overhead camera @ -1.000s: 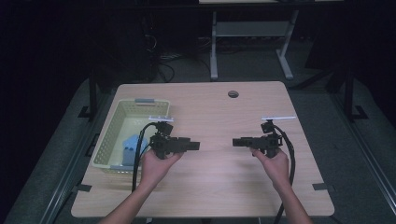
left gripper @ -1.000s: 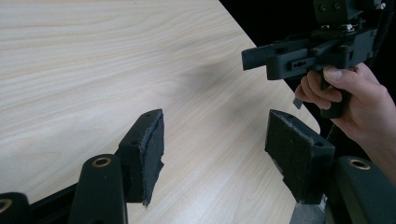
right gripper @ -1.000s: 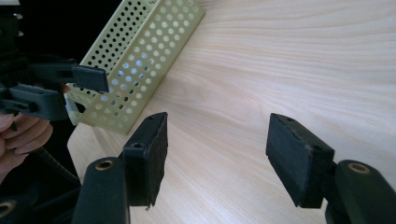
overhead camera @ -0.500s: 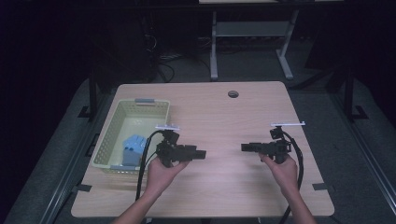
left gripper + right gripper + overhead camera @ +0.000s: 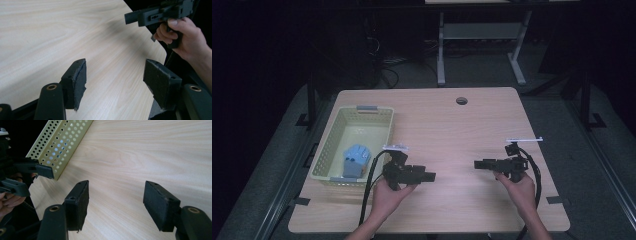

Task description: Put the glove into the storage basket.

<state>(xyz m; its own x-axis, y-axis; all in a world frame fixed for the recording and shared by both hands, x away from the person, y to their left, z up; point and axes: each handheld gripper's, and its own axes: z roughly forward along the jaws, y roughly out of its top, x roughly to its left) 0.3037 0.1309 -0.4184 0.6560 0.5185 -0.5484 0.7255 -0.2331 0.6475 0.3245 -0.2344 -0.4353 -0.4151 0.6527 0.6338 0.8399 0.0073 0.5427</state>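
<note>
My left gripper (image 5: 430, 176) is held low over the wooden table (image 5: 452, 125), just right of the yellow basket (image 5: 328, 140), and points right. Its jaws stand open in the left gripper view (image 5: 116, 75) with only bare wood between them. My right gripper (image 5: 477, 164) is over the right half of the table and points left at the other one. It too is open (image 5: 115, 195) and holds nothing. A blue object (image 5: 356, 159) lies in the basket's near end.
The basket's perforated wall (image 5: 62, 142) and my left gripper (image 5: 37, 181) appear at the left of the right gripper view. My right gripper (image 5: 130, 17), held by a hand (image 5: 187, 40), is near the table's corner. A cable hole (image 5: 461, 100) is at the far edge.
Both grippers have drawn back toward the near edge of the table, and the right one has also shifted to the right. Their jaws are still open.
</note>
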